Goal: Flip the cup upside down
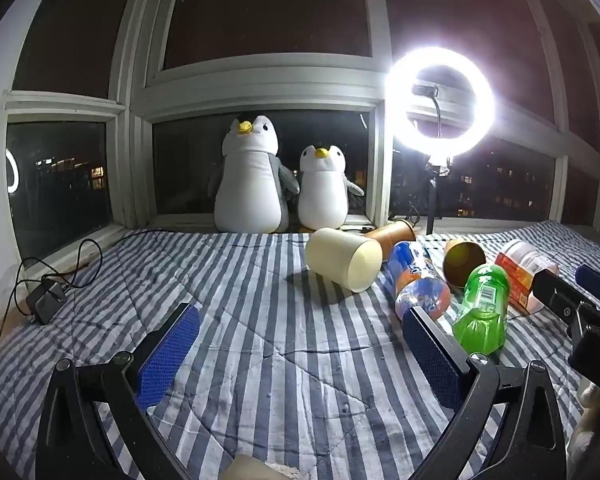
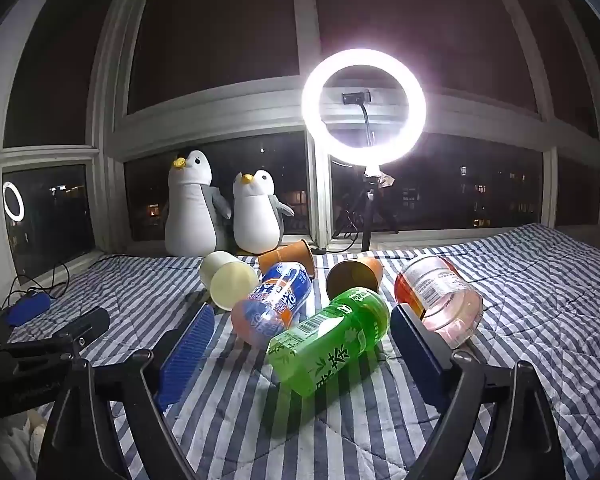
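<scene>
A cream cup (image 1: 343, 259) lies on its side on the striped blanket (image 1: 260, 320); it also shows in the right wrist view (image 2: 227, 279). Two orange paper cups lie on their sides behind it, one far (image 1: 392, 234) (image 2: 288, 258) and one nearer with its dark mouth facing me (image 1: 463, 261) (image 2: 354, 276). My left gripper (image 1: 300, 326) is open and empty, short of the cream cup. My right gripper (image 2: 302, 328) is open, with the green bottle (image 2: 330, 338) lying between its fingers without being gripped.
A blue-orange bottle (image 1: 416, 282) (image 2: 274, 302) and a red-labelled clear bottle (image 1: 524, 274) (image 2: 440, 298) lie among the cups. Two plush penguins (image 1: 252, 176) sit at the window. A ring light (image 1: 440, 102) stands at the back. A charger and cables (image 1: 44, 300) lie left.
</scene>
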Demonstrator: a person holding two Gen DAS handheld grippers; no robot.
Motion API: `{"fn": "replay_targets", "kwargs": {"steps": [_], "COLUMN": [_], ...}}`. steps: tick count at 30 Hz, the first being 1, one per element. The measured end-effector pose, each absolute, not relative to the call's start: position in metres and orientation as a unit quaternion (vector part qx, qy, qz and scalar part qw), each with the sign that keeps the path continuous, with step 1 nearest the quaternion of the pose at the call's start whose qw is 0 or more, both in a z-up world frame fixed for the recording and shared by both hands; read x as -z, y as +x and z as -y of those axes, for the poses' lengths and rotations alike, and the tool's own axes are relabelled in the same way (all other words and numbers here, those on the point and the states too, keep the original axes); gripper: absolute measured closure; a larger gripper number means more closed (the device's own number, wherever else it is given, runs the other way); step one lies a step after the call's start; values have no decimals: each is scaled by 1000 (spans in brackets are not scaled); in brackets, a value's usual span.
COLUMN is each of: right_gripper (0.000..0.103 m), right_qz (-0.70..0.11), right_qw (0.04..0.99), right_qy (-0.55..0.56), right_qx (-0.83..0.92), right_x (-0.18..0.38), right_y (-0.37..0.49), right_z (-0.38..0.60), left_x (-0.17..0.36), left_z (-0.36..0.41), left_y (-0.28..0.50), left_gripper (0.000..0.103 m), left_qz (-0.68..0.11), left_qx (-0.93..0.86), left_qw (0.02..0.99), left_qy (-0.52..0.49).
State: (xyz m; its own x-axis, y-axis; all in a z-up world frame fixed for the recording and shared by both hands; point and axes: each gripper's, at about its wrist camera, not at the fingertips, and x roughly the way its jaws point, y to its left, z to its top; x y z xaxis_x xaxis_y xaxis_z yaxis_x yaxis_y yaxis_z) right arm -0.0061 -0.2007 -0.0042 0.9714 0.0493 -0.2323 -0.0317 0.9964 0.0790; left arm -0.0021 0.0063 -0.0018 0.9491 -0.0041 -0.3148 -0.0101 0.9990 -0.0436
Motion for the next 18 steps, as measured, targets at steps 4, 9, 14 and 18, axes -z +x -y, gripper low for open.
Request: {"fn": "replay_targets", "kwargs": {"steps": [4, 9, 14, 18], "right_gripper": [14, 12, 11, 11], "right_qz": [-119, -116, -105, -106], "right_qw": [992, 992, 993, 993], "right_qy": [38, 40, 42, 43], "right_qx": [-20, -20, -19, -20], "right_x": [4, 4, 6, 4], "right_y": [-4, -1, -2, -1], "right_z": [199, 203, 204, 204], "left_x": [1, -5, -4, -5], "left_z": [-2, 0, 2, 3], "left_y": [-5, -6, -7, -6], "left_gripper": [0, 0, 0, 0], "left_qz": [-157, -152, -153, -155], "left_qx": [-6, -8, -9, -10], "left_qw": [987, 988, 988, 988], "left_qy": [-12, -19, -19, -16]}}
